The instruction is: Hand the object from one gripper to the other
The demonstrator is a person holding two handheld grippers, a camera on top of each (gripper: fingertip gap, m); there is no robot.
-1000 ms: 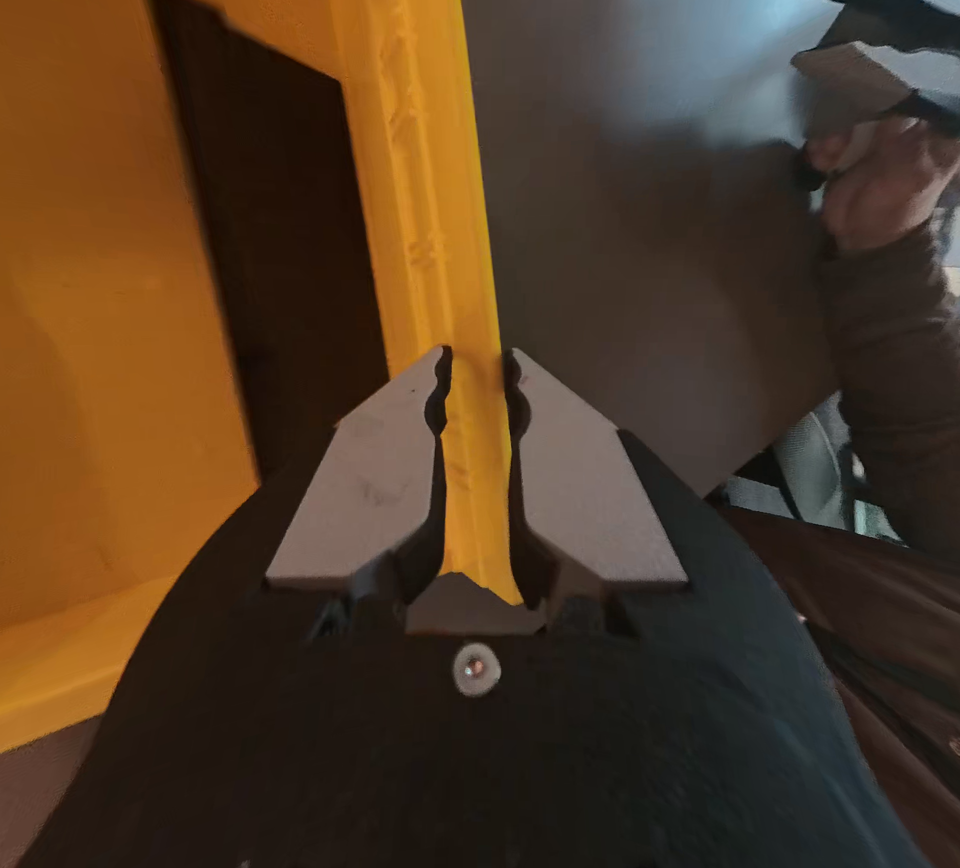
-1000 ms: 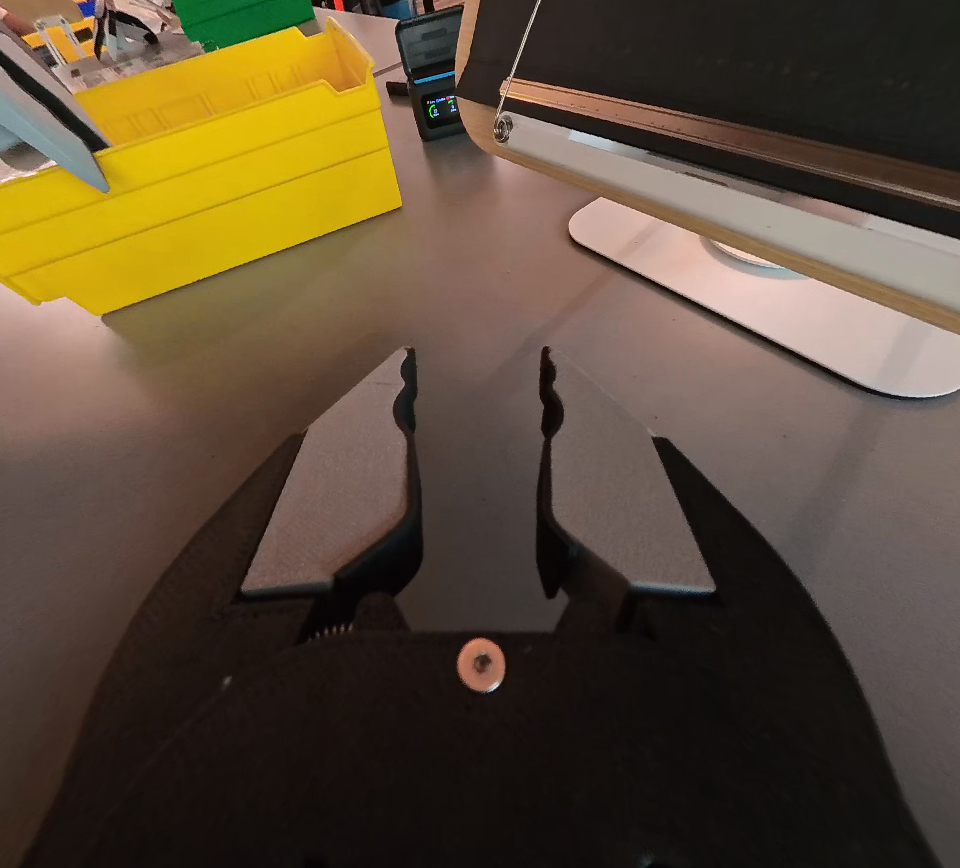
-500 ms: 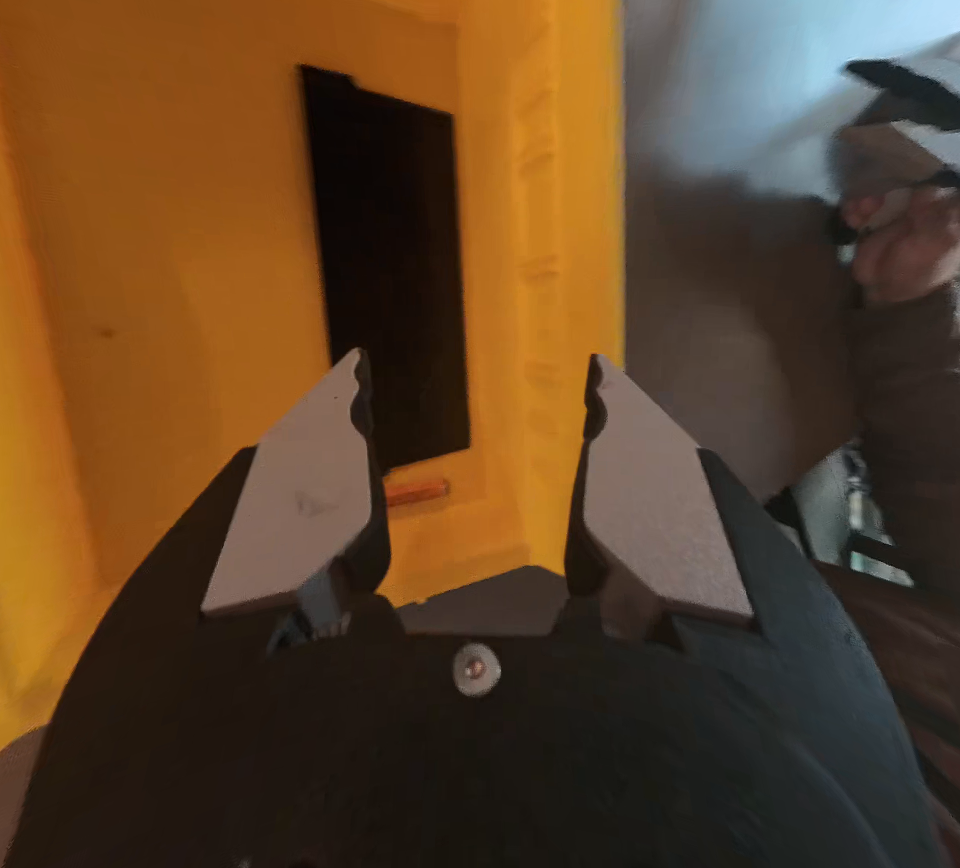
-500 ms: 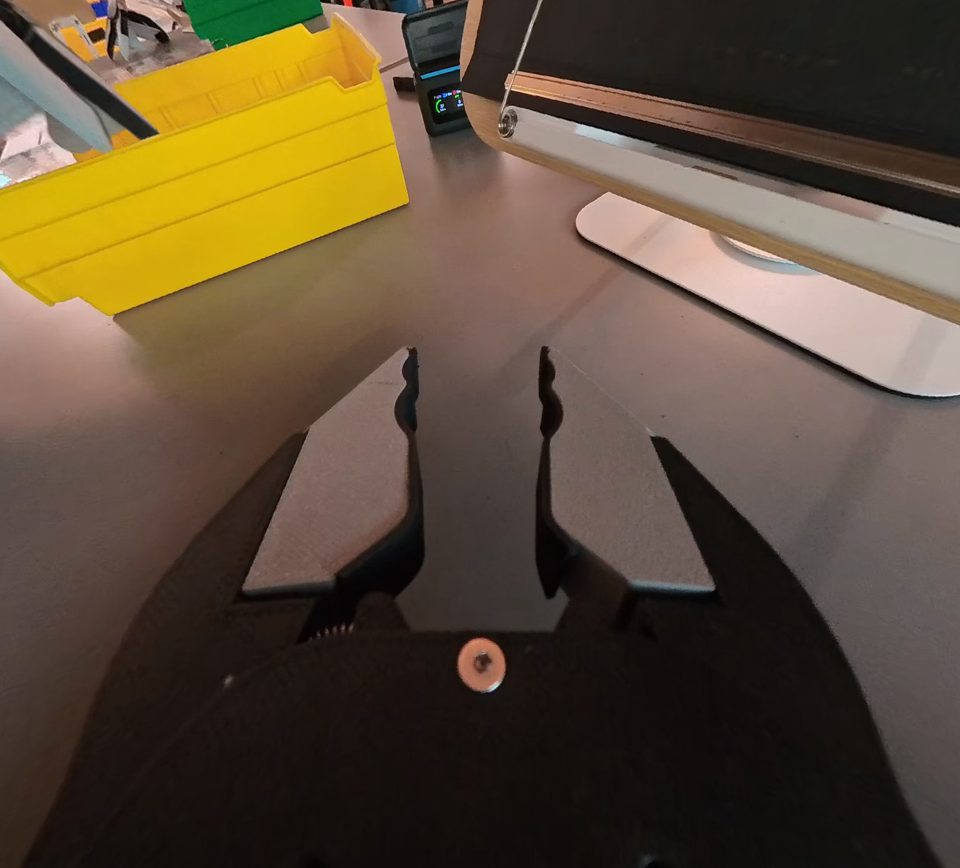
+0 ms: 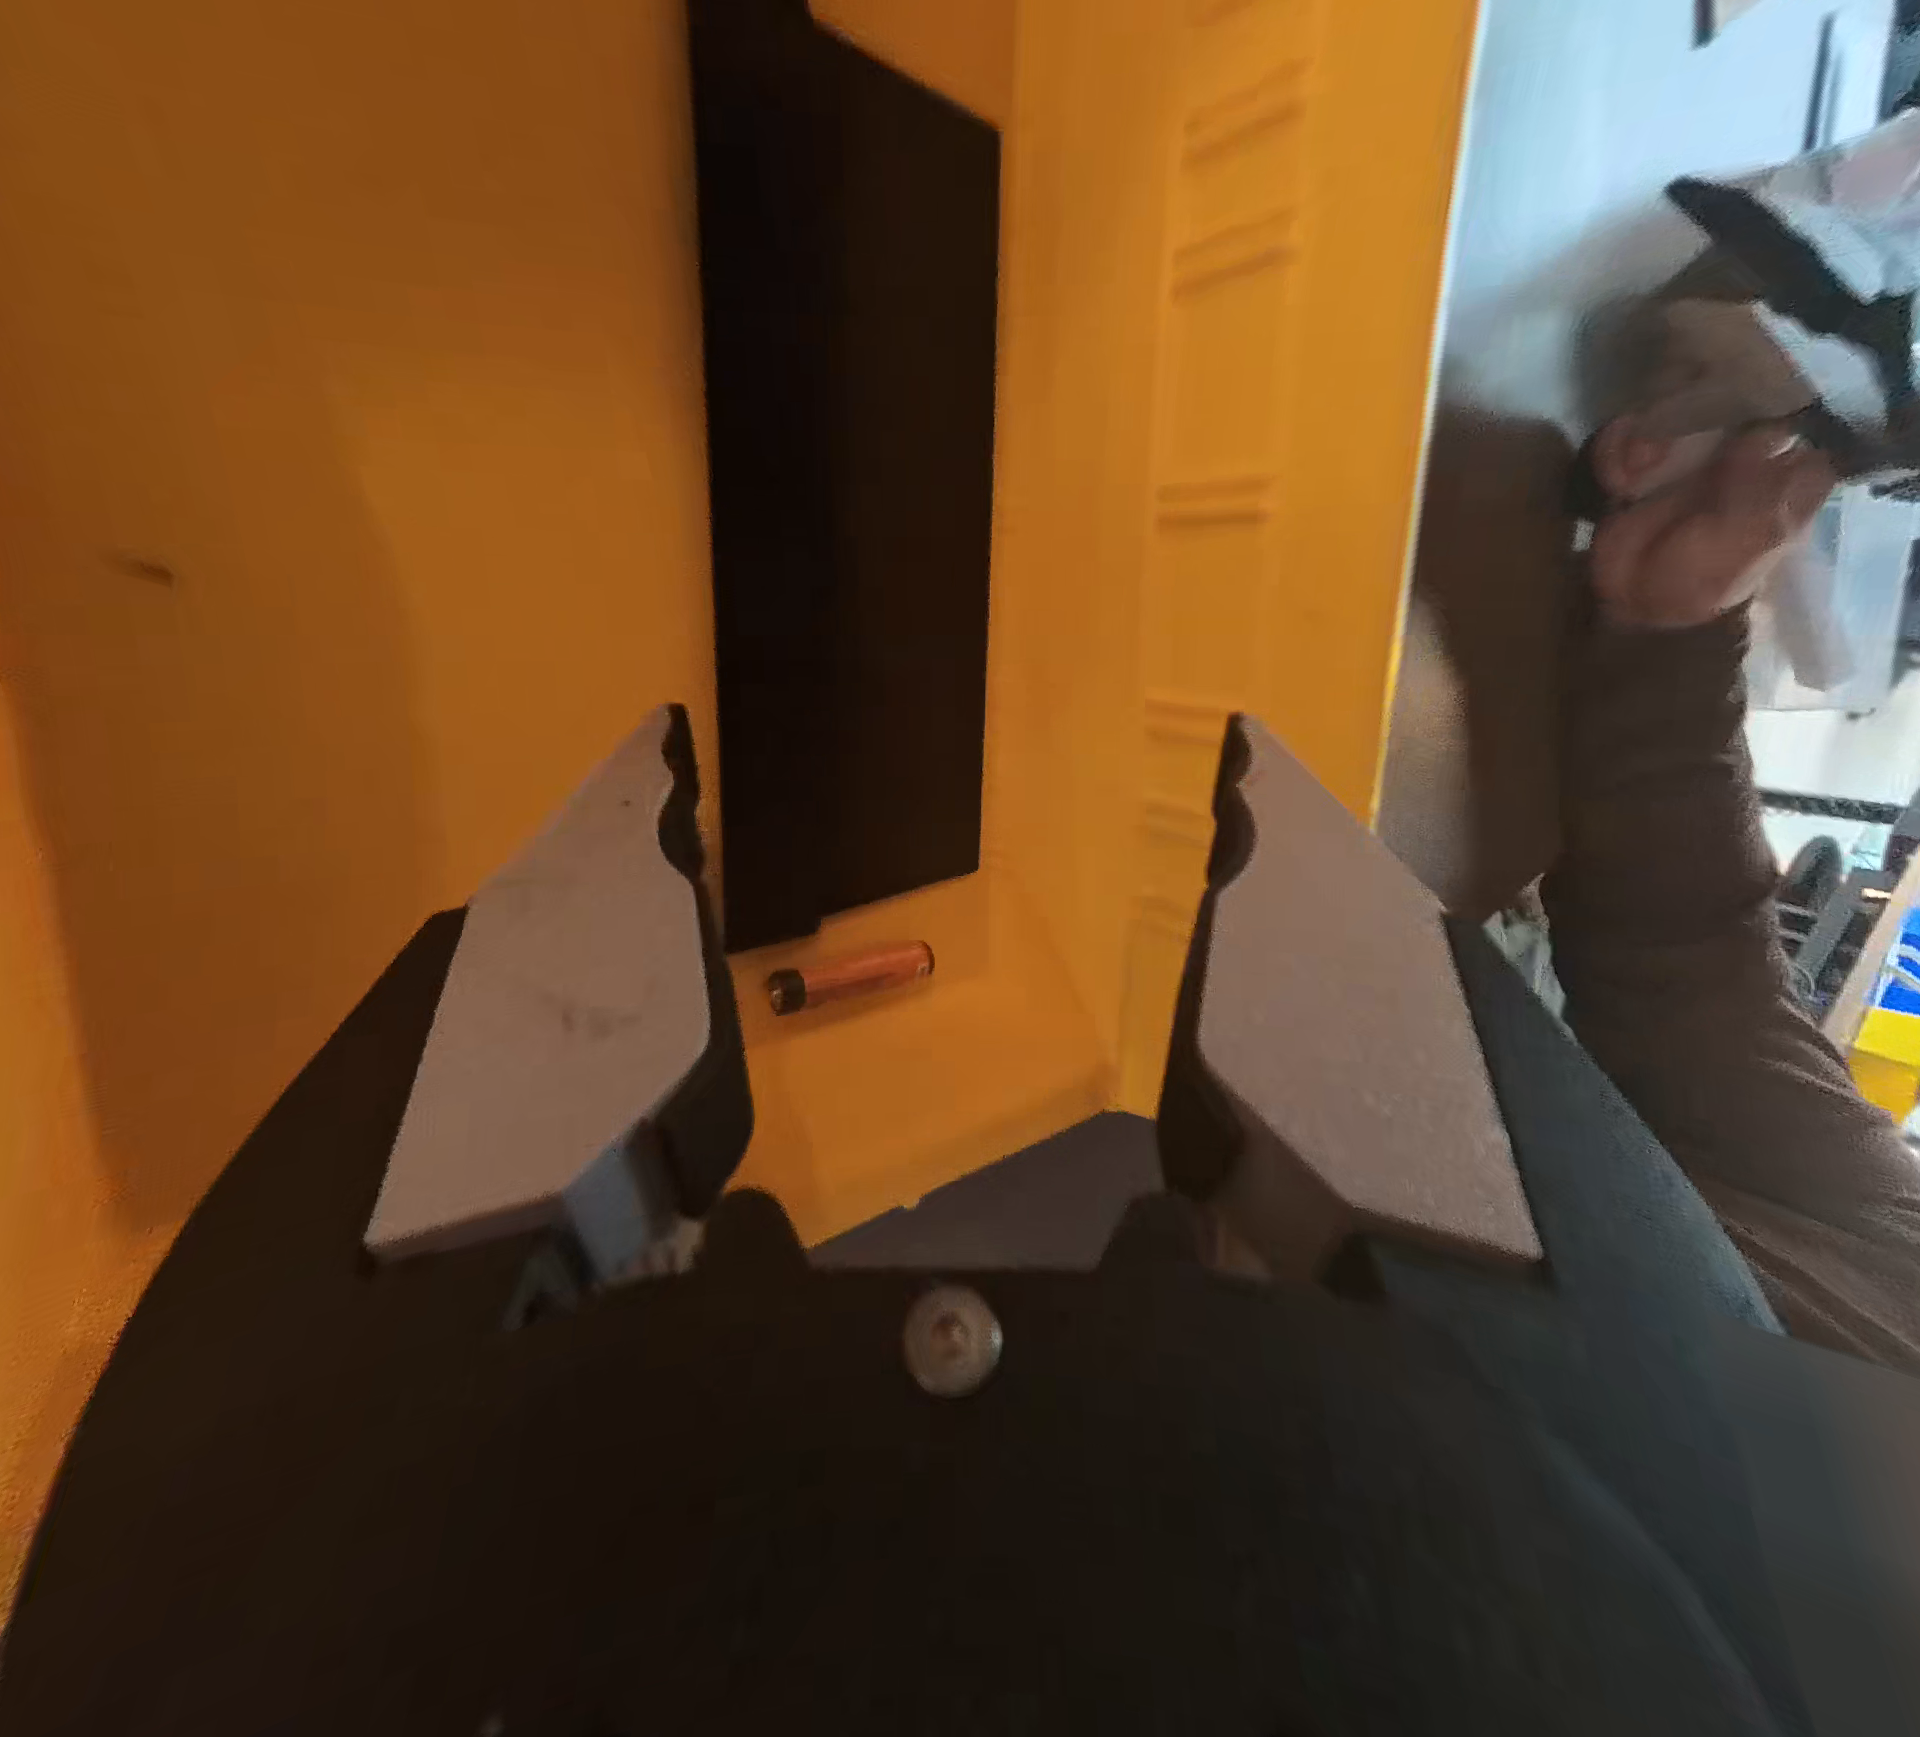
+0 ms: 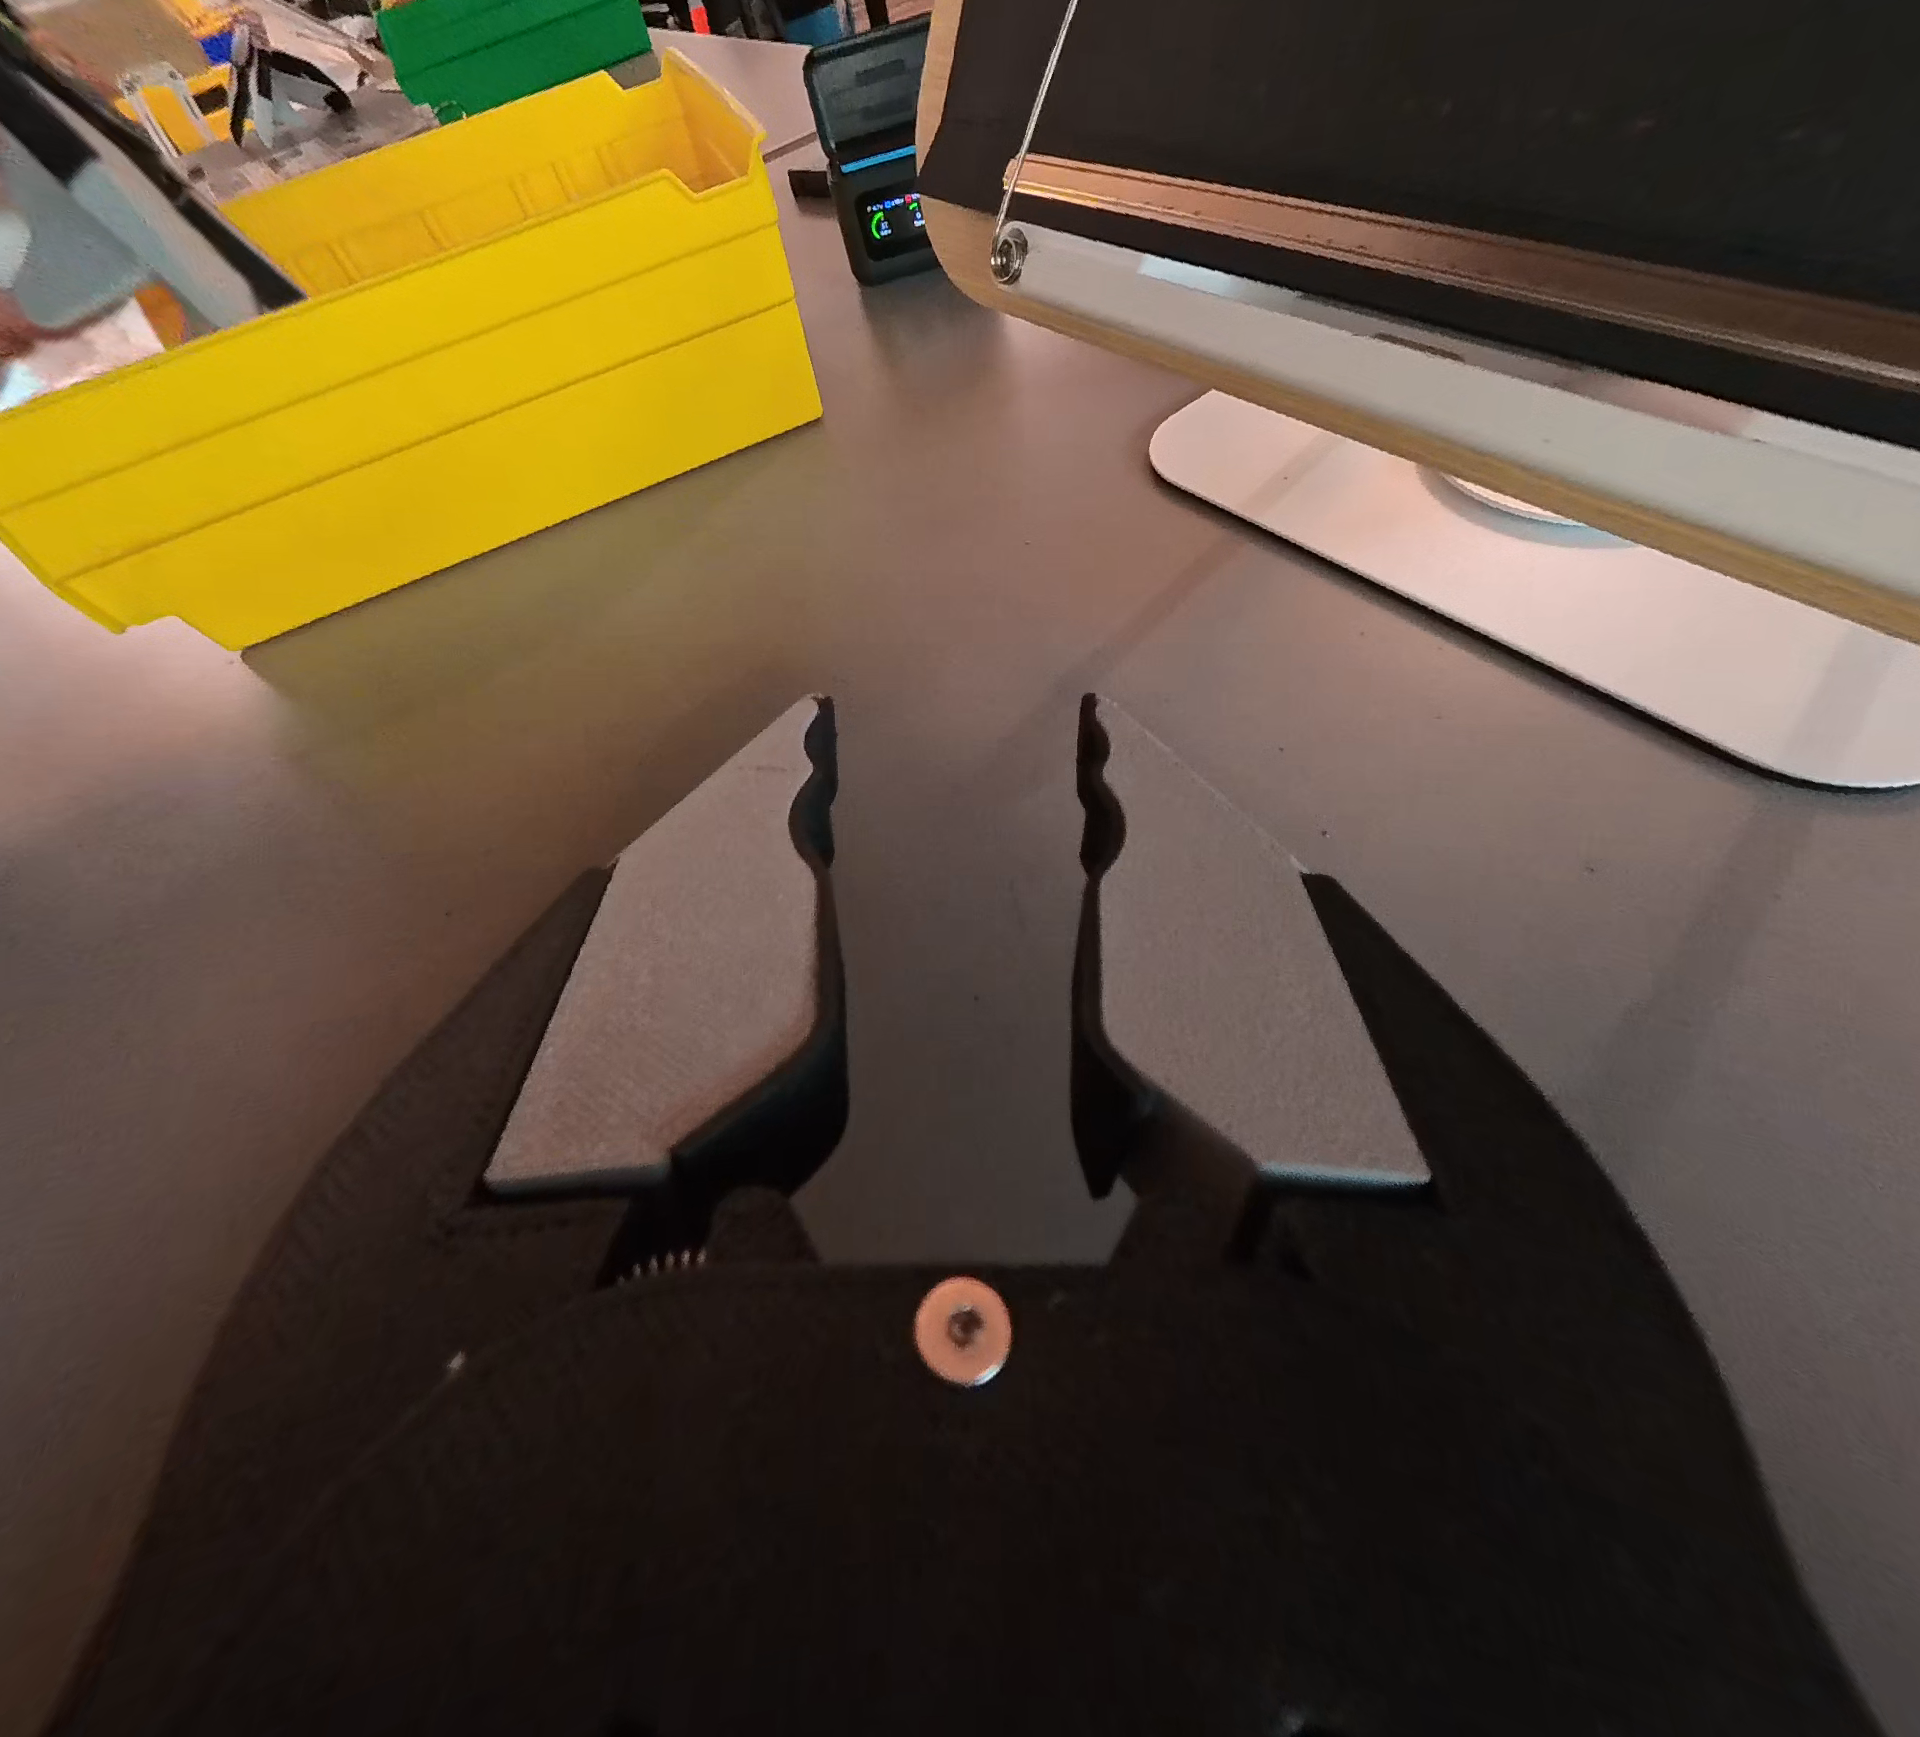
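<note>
In the left wrist view my left gripper (image 5: 951, 731) is open and empty, hovering over the inside of a yellow bin (image 5: 312, 337). On the bin floor lie a flat black rectangular slab (image 5: 847, 440) and a small copper-and-black battery (image 5: 852, 962), which sits just below the gap between my fingers. My right gripper (image 6: 951, 711) is open and empty, held low over the grey table (image 6: 935, 565), with the yellow bin (image 6: 436, 430) to its front left. The right gripper and the hand holding it also show far right in the left wrist view (image 5: 1766, 357).
A monitor (image 6: 1455, 77) on a silver foot (image 6: 1507, 586) stands at the right, with a thin cable hanging on its frame. A small black device with a lit screen (image 6: 878, 160) stands behind the yellow bin. A green bin (image 6: 520, 25) lies farther back.
My left gripper has opened from nearly shut and moved from the bin's wall to over its inside; the battery has come into view. The right gripper has edged slightly back from the bin.
</note>
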